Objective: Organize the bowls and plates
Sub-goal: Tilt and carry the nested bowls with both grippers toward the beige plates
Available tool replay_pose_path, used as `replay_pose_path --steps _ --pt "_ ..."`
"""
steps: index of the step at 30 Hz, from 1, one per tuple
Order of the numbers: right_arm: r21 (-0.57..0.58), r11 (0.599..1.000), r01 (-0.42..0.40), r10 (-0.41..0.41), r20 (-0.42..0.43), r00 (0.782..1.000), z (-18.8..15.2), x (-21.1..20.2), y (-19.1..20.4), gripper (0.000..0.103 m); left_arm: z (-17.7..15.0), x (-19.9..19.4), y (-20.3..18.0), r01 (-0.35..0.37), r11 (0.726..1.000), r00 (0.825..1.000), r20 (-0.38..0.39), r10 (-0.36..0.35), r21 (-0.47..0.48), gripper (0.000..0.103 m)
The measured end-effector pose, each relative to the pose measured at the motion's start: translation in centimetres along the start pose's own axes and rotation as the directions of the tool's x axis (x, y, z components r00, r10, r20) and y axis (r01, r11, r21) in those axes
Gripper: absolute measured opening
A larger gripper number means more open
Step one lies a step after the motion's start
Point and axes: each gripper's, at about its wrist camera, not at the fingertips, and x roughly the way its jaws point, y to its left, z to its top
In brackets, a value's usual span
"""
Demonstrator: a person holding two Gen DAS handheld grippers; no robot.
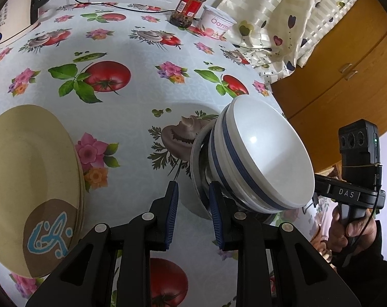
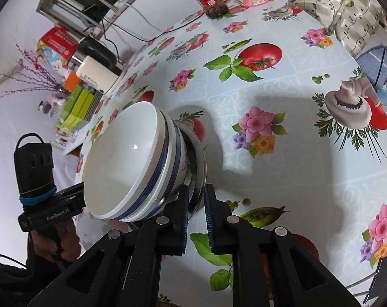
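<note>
Bowls first: a nest of white bowls (image 1: 265,158) with blue bands sits inside a steel bowl (image 1: 197,158), out near the right-hand edge of the flowered table (image 1: 132,58). I can't tell whether the stack is resting on the cloth or raised off it.

Right gripper (image 2: 196,188): its tongs are pinched right down on the steel bowl's rim, one pad inside and one outside. Left gripper (image 1: 193,186): tongs at a narrow gap. One pad is up against the rim, but cloth shows between the other pad and the steel. So I'd call that side not gripping.

That's where the danger lies, I reckon. One thin pinch on slick steel is carrying the whole stack, and the china is only nested loose inside. If it tips, the white bowls could slide out. If the rim twists in the pads, the whole lot could swing down, and the table edge is right there. If the left tongs close off-centre, they may shove the stack instead of catching it.

Now the views. The left camera shows the yellow plates (image 1: 27,179) stacked well apart at the left, the wooden cupboard, and the hand (image 1: 344,230) on the right handle. The right camera misses the plates altogether. It shows the right pads gripping the rim up close, plus a kettle (image 2: 96,69) and boxes at the table's far side.
</note>
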Motion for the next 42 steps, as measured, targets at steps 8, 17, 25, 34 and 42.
replay_pose_path --steps 8,17,25,34,42 --pt "0.01 0.999 -0.037 0.037 0.001 0.999 0.02 0.01 -0.51 0.014 -0.05 0.47 0.17 0.02 1.0 1.0 -0.002 -0.02 0.001 0.025" --pt "0.01 0.998 -0.06 0.059 0.01 0.998 -0.14 -0.11 -0.67 0.014 -0.13 0.34 -0.12 0.035 0.999 0.999 0.009 -0.035 0.027 0.014" --pt "0.016 0.996 -0.087 0.087 0.011 0.996 -0.13 -0.01 -0.97 0.014 -0.12 0.28 -0.21 0.031 0.999 0.999 0.011 -0.031 0.032 0.014" --pt "0.006 0.997 -0.081 0.081 0.013 0.997 -0.15 -0.06 -0.91 0.013 -0.13 0.19 -0.31 0.022 0.999 1.0 0.013 -0.022 0.041 0.014" --pt "0.006 0.997 -0.077 0.077 0.011 0.997 -0.14 -0.05 -0.85 0.013 -0.07 0.12 -0.31 0.016 0.999 1.0 0.015 -0.016 0.042 0.014"
